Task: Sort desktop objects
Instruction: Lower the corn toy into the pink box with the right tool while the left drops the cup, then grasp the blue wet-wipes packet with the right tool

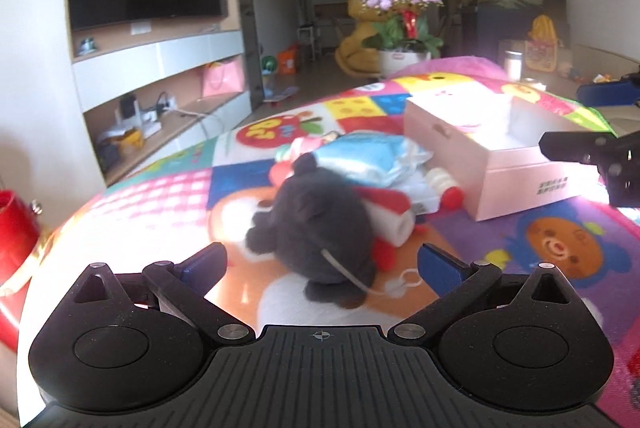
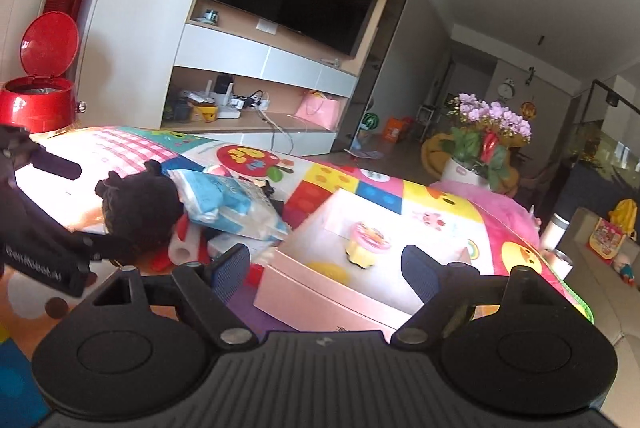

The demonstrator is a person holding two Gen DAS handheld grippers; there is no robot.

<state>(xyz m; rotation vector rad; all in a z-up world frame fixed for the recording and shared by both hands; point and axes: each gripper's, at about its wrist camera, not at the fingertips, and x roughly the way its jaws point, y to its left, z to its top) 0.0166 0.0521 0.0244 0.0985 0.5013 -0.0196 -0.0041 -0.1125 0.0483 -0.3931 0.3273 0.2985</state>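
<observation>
The left claw (image 1: 322,264) stands wide open and empty, its 2 blue pads on either side of a dark plush toy (image 1: 320,224) that lies on the colourful patterned tabletop (image 1: 152,196). The pads do not press on the toy; it sits just ahead of them, with a thin white cord (image 1: 372,286) trailing from its near side. Behind the toy is a loose pile: a blue and white packet (image 1: 372,158), a white roll with red trim (image 1: 394,224) and other small items I cannot make out. To the right of the pile sits an open pink box (image 1: 492,164).

The right claw (image 2: 326,268) is also open and empty, hovering over the near edge of the pink box (image 2: 320,292). Inside the box rests 1 small yellow and pink toy (image 2: 366,244). The left claw (image 2: 86,204) shows at the left of that view, beside the plush toy (image 2: 140,212).

The step in hand looks like picking up the plush toy for the box. To do it well, the left claw should ease forward until the pads bracket the round body rather than an ear or foot, then close firmly, since soft fill gives way. Keep the cord clear so it does not snag the pile on the lift. The right claw would do best to stay off the box opening.
</observation>
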